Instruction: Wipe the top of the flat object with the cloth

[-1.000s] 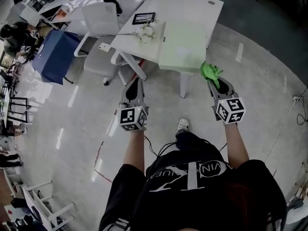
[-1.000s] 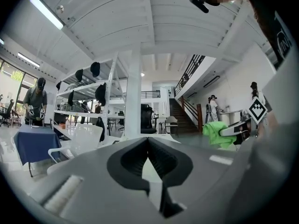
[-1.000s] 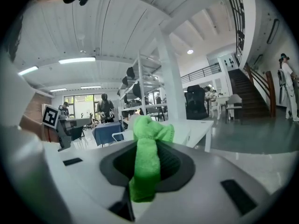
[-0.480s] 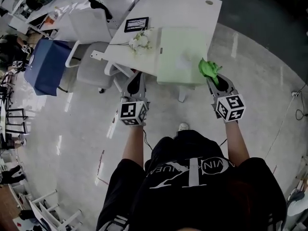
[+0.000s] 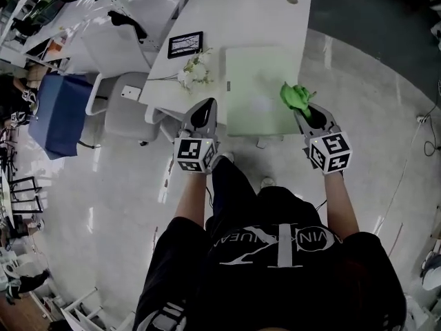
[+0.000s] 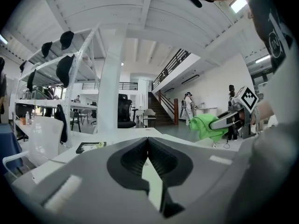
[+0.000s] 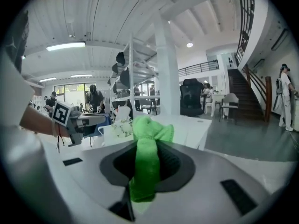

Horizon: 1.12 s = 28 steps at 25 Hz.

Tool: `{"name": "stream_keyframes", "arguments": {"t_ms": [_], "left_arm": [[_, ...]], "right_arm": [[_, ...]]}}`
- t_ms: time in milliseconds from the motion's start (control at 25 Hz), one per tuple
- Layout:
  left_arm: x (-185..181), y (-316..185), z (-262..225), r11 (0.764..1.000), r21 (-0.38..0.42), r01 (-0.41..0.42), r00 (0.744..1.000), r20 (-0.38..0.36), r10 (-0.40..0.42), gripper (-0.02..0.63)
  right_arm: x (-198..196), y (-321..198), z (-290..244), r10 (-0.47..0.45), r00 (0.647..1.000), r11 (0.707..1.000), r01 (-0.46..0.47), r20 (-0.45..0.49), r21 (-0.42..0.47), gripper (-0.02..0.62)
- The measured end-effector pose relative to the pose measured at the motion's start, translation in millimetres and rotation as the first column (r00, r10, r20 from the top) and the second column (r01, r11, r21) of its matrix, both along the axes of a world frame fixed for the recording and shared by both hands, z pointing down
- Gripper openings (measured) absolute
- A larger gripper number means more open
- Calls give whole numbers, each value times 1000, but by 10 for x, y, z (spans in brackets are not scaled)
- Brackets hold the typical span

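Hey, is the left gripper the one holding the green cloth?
No, the green cloth is pinched in the jaws of the right gripper, while the left gripper is shut on nothing.

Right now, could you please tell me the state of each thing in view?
left gripper, shut and empty.
right gripper, shut on the green cloth.
green cloth, bunched, at the flat object's right edge.
flat object, lying flat on the white table.
picture frame, lying flat.
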<state>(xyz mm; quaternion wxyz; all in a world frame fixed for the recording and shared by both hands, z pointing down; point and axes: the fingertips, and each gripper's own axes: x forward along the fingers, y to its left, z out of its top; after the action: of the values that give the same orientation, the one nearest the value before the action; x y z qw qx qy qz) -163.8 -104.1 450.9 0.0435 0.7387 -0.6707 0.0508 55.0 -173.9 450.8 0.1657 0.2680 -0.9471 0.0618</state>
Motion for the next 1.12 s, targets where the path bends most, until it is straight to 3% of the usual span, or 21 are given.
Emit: {"name": "stream_keyframes", "arguments": {"t_ms": [160,360,680,880,960,1040,1120], "left_arm": [[-68,-284,97,994,-40,-98,995,-10,97,11],[-192,-535,356,970,-125,-207,978,-64,200,11],[-193,-751,706,904,-207,-374,926,-145,349,11],[-91,-750,882,849,-241,-469,882,-179,436,11],[-83,-758,903,841,-247,-482,875,-184,447,14],[-92,-794,879,840,-240,-487,870,-220,441,31],[-77,-838,861,833,-232,-503,854,-283,437,108]], "right_arm": [[-105,-118,42,58,998,998,-59,-29,-20,77],[-353,-281,65,113,992,993,-115,-64,-31,77],[-944,-472,198,122,982,992,-126,-148,-19,77],[-1263,-620,288,152,971,987,-158,-184,-20,77],[-1378,-686,305,160,965,986,-165,-209,-9,77],[-1486,-752,307,165,956,986,-168,-241,8,77],[-1605,-824,318,155,947,988,-154,-280,27,77]]}}
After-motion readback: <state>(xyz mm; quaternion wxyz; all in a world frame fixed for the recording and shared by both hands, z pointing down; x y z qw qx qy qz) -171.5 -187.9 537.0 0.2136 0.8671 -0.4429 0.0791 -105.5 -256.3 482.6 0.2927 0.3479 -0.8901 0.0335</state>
